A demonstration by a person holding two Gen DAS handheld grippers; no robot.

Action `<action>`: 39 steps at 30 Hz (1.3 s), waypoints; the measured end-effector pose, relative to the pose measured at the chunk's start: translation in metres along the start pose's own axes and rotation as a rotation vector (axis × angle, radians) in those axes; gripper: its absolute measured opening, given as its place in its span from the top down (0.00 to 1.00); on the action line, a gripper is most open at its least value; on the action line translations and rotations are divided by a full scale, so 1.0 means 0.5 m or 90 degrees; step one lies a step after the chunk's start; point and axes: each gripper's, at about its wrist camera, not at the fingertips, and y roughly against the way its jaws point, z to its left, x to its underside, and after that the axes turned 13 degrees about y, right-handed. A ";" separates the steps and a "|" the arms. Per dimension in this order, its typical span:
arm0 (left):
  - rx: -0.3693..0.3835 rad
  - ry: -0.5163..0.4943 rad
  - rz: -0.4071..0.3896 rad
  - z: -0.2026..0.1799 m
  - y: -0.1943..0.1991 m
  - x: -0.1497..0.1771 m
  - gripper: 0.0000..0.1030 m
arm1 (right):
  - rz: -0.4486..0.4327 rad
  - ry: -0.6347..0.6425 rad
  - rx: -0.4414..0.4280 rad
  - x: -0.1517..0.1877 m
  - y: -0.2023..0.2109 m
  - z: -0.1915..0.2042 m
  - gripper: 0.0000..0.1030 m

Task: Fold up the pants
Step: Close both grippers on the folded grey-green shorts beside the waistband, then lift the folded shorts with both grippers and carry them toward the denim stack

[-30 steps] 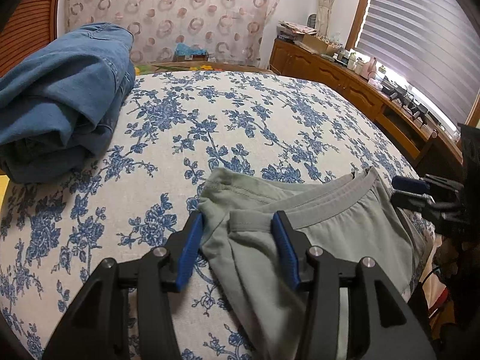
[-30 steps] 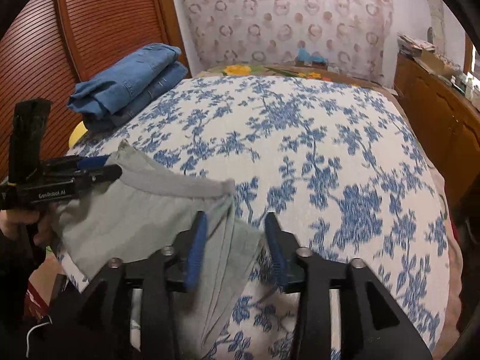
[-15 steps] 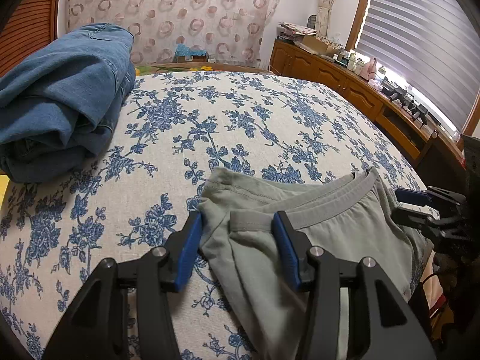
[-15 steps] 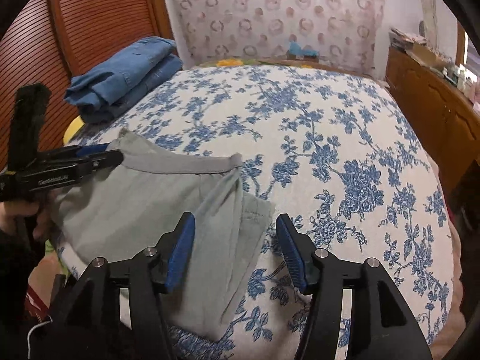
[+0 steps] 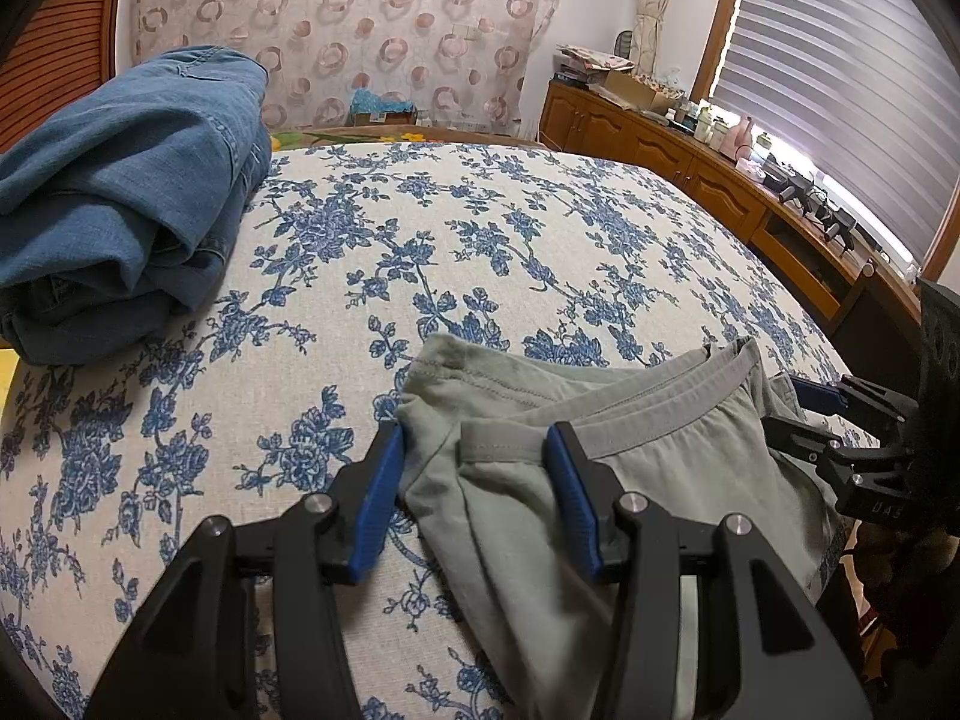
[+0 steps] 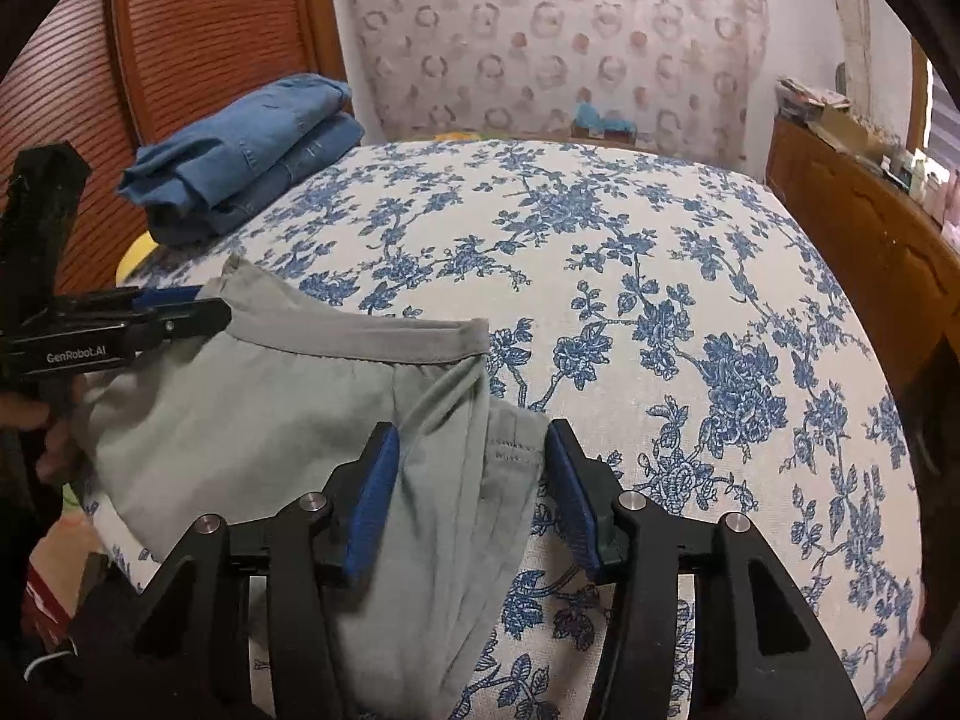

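Grey-green pants (image 5: 654, 468) lie folded near the front edge of the bed; they also show in the right wrist view (image 6: 252, 420). Their grey waistband (image 6: 372, 339) faces the far side. My left gripper (image 5: 474, 450) is open, its blue pads either side of the pants' left corner. My right gripper (image 6: 468, 450) is open over the pants' right edge and the layered leg hems. Each gripper shows in the other's view: the right one (image 5: 840, 420) at the far right, the left one (image 6: 150, 318) at the far left by the waistband.
A folded stack of blue jeans (image 5: 126, 192) sits at the far left of the floral bedspread (image 5: 480, 240). A wooden cabinet (image 5: 708, 180) with clutter runs along the right under a blinded window. A slatted wooden door (image 6: 198, 54) stands at left.
My right gripper has opened wider and drawn back a little along the pants' right edge. My left gripper stays open at the left corner; the pants lie nearly unchanged.
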 end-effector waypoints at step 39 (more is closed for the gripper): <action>0.055 -0.044 -0.053 -0.027 0.071 0.013 0.85 | -0.037 -0.041 -0.083 0.002 0.031 -0.021 0.91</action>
